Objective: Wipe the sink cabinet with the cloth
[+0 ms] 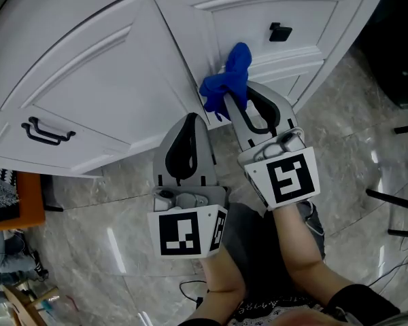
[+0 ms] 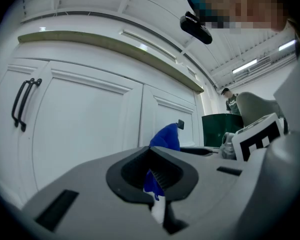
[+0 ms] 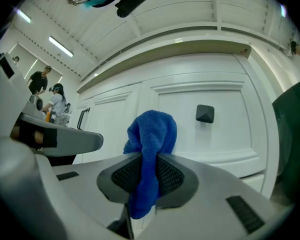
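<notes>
Left gripper (image 1: pixel 192 119) nearest, jaws pinched together on nothing; right gripper (image 1: pixel 239 100) at its 2 o'clock, clamped on bunched blue cloth (image 1: pixel 229 79), right at white sink cabinet door (image 1: pixel 258 12), 7 o'clock of black knob (image 1: pixel 280 31)

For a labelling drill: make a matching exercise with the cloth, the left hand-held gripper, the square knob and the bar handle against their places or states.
1 cloth
2 left hand-held gripper
3 square knob
4 bar handle

a shut, empty
b on the left door
c clamped in the right hand-held gripper
d on the panel right of the cloth

Pairs: 1-c, 2-a, 3-d, 4-b
</notes>
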The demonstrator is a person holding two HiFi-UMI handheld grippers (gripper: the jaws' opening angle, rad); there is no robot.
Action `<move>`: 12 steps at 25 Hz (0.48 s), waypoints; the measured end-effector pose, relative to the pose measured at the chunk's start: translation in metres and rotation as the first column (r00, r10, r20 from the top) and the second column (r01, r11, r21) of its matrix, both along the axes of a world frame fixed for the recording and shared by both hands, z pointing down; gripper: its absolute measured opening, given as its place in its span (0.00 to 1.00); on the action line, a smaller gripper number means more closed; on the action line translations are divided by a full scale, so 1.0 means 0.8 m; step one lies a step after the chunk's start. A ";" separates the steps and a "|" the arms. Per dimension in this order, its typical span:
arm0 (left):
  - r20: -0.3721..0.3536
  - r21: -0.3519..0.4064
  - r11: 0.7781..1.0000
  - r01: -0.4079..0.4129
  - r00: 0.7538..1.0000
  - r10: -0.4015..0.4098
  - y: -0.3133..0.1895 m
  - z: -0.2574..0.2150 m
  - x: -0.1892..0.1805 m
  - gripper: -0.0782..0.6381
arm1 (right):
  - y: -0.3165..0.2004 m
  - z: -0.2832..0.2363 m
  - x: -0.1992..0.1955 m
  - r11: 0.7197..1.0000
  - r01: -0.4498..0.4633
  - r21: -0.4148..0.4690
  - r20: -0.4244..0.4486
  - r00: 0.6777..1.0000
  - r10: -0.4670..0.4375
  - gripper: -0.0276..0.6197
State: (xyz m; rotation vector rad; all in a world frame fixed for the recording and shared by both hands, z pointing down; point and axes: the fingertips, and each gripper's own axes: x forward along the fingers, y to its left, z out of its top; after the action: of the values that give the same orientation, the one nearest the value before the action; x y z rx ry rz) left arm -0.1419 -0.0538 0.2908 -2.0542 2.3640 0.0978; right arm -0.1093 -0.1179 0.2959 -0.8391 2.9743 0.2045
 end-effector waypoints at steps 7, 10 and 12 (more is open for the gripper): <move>-0.006 0.000 1.000 -0.003 1.000 0.003 -0.001 0.003 -0.005 0.12 | 0.012 0.012 -0.029 0.998 0.061 0.017 -0.024 0.998 -0.061 0.17; -0.009 -0.011 1.000 -0.007 1.000 0.007 -0.005 0.007 -0.003 0.12 | 0.012 0.025 -0.040 0.997 0.079 0.007 -0.068 0.995 -0.078 0.17; -0.008 -0.016 1.000 -0.011 1.000 0.011 -0.007 0.009 -0.001 0.12 | 0.008 0.031 -0.043 0.997 0.076 0.005 -0.075 0.994 -0.075 0.17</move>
State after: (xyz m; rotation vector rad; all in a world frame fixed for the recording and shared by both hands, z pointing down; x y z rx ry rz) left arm -0.1426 -0.0597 0.2978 -2.0783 2.3656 0.0864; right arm -0.1438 -0.1114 0.3205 -0.7322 3.0655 0.2493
